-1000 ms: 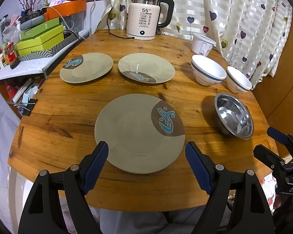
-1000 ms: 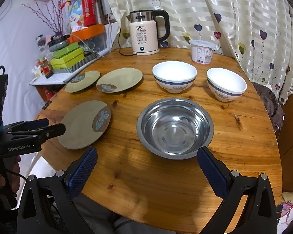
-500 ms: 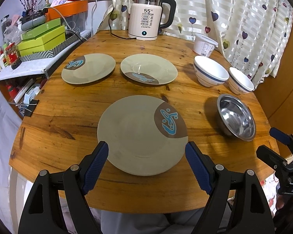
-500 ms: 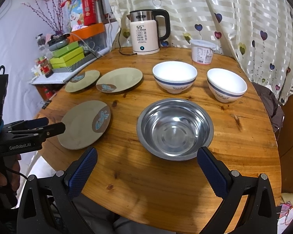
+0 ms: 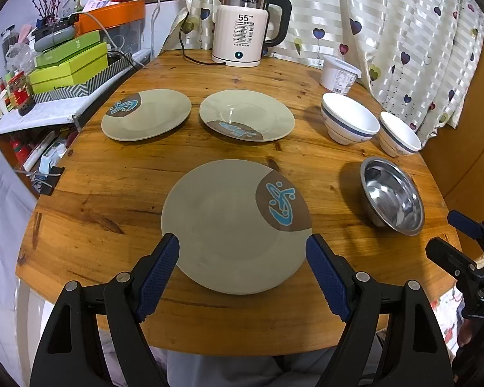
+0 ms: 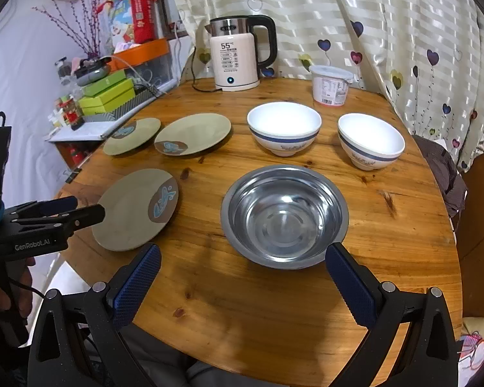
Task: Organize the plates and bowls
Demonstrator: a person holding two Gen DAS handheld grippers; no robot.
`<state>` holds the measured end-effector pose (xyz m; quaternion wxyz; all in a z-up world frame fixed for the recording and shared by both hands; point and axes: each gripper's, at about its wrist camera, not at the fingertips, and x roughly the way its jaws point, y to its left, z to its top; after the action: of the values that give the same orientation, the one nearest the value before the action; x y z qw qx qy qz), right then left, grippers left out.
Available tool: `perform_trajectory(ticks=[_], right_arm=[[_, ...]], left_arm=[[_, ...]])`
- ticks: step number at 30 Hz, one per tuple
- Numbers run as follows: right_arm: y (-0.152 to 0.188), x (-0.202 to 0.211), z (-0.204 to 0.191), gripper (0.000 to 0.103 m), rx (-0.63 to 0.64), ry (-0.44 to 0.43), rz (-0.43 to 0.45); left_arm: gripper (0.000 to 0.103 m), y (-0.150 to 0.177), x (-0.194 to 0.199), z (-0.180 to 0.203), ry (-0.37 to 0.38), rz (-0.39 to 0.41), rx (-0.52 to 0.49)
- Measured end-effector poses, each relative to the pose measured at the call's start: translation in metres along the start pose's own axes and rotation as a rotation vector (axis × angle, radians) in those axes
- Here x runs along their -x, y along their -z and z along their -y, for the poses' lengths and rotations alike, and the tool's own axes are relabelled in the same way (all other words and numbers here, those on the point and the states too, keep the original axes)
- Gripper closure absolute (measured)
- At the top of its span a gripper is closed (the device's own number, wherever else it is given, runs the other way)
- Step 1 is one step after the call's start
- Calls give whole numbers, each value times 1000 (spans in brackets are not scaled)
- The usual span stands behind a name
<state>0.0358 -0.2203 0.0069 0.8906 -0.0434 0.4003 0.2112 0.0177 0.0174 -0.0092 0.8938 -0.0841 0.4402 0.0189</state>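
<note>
Three beige plates with a brown patch and blue mark lie on the round wooden table [image 5: 119,193]. The near plate [image 5: 235,225] sits just in front of my open, empty left gripper [image 5: 242,251], whose fingers flank its near rim. Two more plates [image 5: 146,114] [image 5: 247,114] lie further back. A steel bowl [image 6: 284,216] sits just ahead of my open, empty right gripper [image 6: 242,258]. Two white bowls with blue bands [image 6: 284,127] [image 6: 371,140] stand behind it. The left gripper also shows in the right wrist view [image 6: 67,209], by the near plate [image 6: 135,209].
An electric kettle [image 5: 247,38] and a white lidded tub [image 5: 338,74] stand at the table's far edge by the curtain. Green boxes [image 5: 67,64] and clutter fill a shelf to the left. The table edge runs close under both grippers.
The left gripper has moved slightly forward and right, so the near plate sits closer between its fingers. The right gripper has barely moved.
</note>
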Motion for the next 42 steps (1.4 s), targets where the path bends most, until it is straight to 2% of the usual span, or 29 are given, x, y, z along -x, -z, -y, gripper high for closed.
perform_trajectory(ticks=[19,30,42], right_arm=[[-5,-1,0,1,6,21,-32],[-10,-3,-1,6,-23,-20,2],[-39,-23,-29,10,27,-82,-28]], left_arm=[[22,-3,0,-2,22,0,7],[22,-7,-1,-8,24,4,24],[22,-16,-6,-40,10,6,87]])
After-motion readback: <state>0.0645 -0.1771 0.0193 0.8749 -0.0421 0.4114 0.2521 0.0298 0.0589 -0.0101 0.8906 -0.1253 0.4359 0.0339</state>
